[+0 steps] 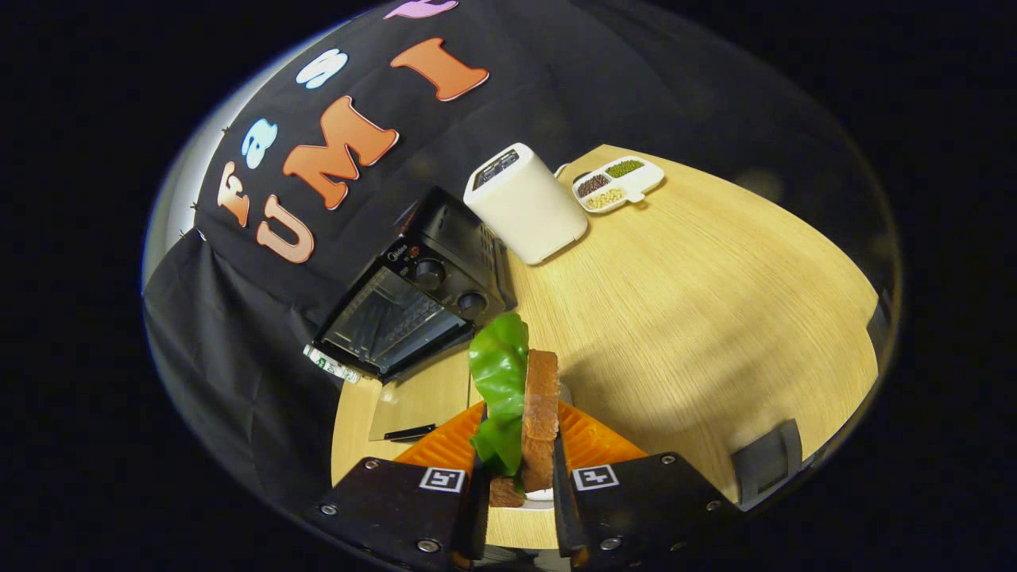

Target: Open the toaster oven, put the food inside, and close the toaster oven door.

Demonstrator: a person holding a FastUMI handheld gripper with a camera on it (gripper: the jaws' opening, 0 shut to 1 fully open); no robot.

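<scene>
Fingers (516, 485) clamped on sandwich (531, 405), held on edge: bread slice, green lettuce leaf. Toaster oven (413, 298) beyond, at table (715, 318) edge by black cloth, glass door down and open. White appliance (526, 202) just beside oven. Divided dish (620, 184) of seeds near far table edge.

Sandwich (524, 405) bottom hidden between gripper (518, 492) fingers, both pressing on it. Oven (413, 298) front corner masked by lettuce. Oven interior too dark to read through glass. Tray (618, 183) contents too small to identify. Dial markings unreadable.
</scene>
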